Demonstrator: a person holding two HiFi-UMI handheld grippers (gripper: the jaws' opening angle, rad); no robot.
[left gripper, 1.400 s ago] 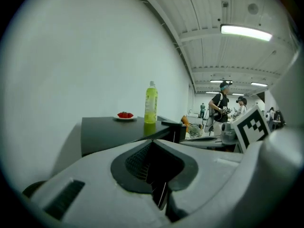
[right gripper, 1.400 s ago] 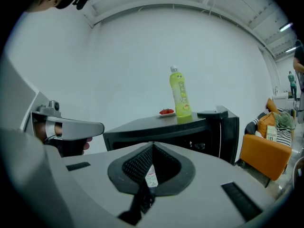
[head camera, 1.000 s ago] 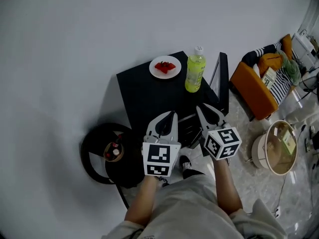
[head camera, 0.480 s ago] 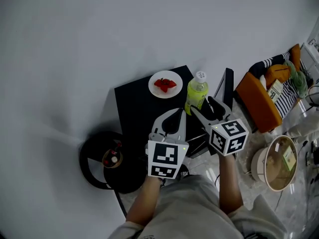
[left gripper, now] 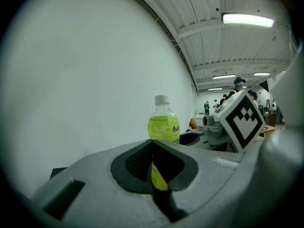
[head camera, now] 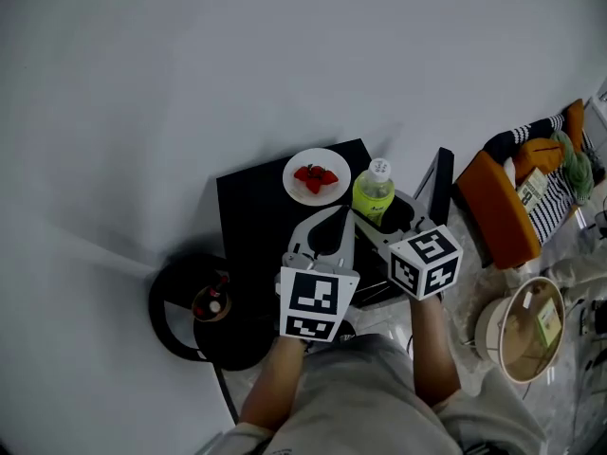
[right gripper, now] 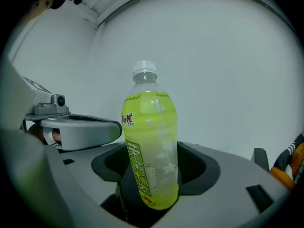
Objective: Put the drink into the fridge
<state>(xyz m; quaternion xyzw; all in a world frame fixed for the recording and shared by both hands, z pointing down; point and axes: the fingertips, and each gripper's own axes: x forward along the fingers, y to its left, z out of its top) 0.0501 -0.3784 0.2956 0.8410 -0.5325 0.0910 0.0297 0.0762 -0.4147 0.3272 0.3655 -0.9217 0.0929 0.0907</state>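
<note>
Bottle (right gripper: 151, 146) of yellow-green drink, white-capped, green Chinese characters down its label, stands between the just-opening, spread jaws of the right gripper (head camera: 387, 214) — untouched. The left gripper (head camera: 333, 218) has its jaws pressed together.

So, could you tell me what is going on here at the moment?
A person holds a gripper in each hand over a low black cabinet. The right gripper has just been opening its jaws, which stand wide on either side of the green drink bottle. The bottle is upright on the cabinet top beside a plate of strawberries, and the pads do not seem to press on it. The left gripper is shut and empty.
</note>
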